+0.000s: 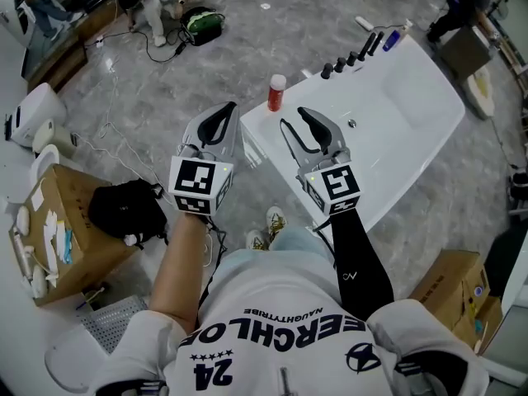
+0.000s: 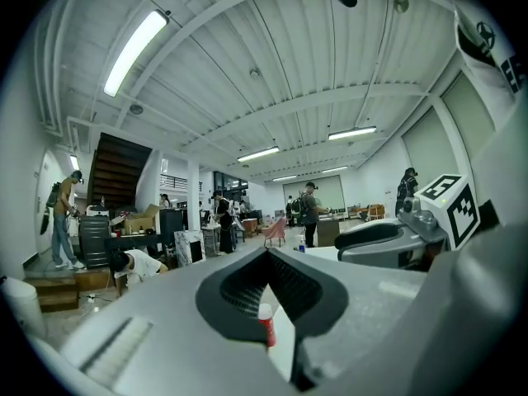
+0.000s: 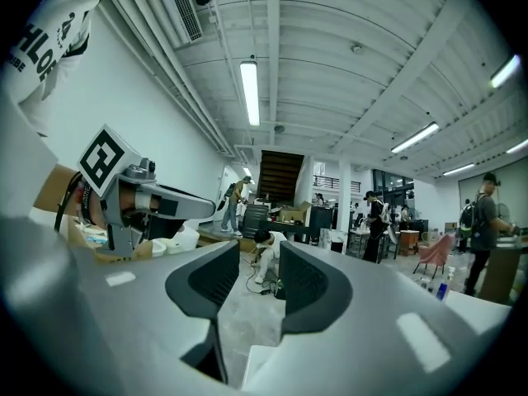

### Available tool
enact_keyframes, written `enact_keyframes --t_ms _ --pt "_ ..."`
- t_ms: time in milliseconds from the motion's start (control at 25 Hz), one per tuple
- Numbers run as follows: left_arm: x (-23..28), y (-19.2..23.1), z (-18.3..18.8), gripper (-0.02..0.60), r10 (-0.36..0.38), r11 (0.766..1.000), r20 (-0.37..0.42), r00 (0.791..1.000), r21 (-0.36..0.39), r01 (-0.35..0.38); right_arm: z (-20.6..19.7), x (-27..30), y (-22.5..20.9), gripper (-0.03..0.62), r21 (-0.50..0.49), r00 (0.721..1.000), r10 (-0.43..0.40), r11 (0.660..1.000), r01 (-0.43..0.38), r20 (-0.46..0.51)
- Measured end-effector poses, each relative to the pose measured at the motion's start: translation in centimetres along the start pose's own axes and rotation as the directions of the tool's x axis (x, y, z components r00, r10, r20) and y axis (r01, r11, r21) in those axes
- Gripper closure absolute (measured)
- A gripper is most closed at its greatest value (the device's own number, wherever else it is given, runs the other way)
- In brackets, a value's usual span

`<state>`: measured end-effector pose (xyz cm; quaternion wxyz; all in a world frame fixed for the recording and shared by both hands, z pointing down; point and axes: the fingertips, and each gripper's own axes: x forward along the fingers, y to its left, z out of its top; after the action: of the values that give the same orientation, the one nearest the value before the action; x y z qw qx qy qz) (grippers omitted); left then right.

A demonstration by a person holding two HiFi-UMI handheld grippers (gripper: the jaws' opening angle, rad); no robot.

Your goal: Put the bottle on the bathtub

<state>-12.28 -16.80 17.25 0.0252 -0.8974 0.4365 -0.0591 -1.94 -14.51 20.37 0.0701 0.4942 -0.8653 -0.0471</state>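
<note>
A red bottle [image 1: 276, 93] with a white cap stands upright on the near corner of the white bathtub's rim [image 1: 272, 134]. Both grippers hang level in front of it, apart from it. My left gripper [image 1: 224, 110] is just left of the tub with its jaws closed together and empty. In the left gripper view the bottle [image 2: 266, 324] shows small and far off through the gap under the meeting fingertips of the left gripper [image 2: 268, 252]. My right gripper [image 1: 294, 119] hovers over the tub's near rim, jaws apart. Nothing is between the jaws of the right gripper [image 3: 260, 258].
Black taps [image 1: 351, 58] and a blue bottle [image 1: 392, 40] line the tub's far rim. A black bag [image 1: 128, 209] and an open cardboard box [image 1: 66, 238] lie on the floor at left, another box [image 1: 458, 291] at right. People work at the back of the hall.
</note>
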Motion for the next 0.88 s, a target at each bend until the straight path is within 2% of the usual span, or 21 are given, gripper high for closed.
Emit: enact_keyframes --t_ms 240,400,680,880 --pt "-0.3 0.7 1.2 0.578 0.008 1.0 0.022 1.0 0.005 -0.008 1.5 0.3 0.4 0.488 -0.037 1.0 0.007 0.999 -0.007 0.005" --pt "-0.2 0.2 1.3 0.578 0.0 1.0 0.016 1.0 0.005 0.0 1.9 0.0 0.8 0.563 -0.07 1.0 0.009 0.998 -0.009 0.0" --pt "-0.5 -1.2 1.1 0.578 -0.027 1.0 0.019 0.999 0.017 0.026 1.5 -0.5 2.7 0.565 -0.148 0.999 0.031 0.988 -0.034 -0.022" --pt "-0.7 -1.7 1.2 0.578 -0.034 0.999 0.025 0.999 0.017 0.034 1.4 -1.1 1.9 0.565 -0.12 1.0 0.003 0.993 -0.005 -0.019"
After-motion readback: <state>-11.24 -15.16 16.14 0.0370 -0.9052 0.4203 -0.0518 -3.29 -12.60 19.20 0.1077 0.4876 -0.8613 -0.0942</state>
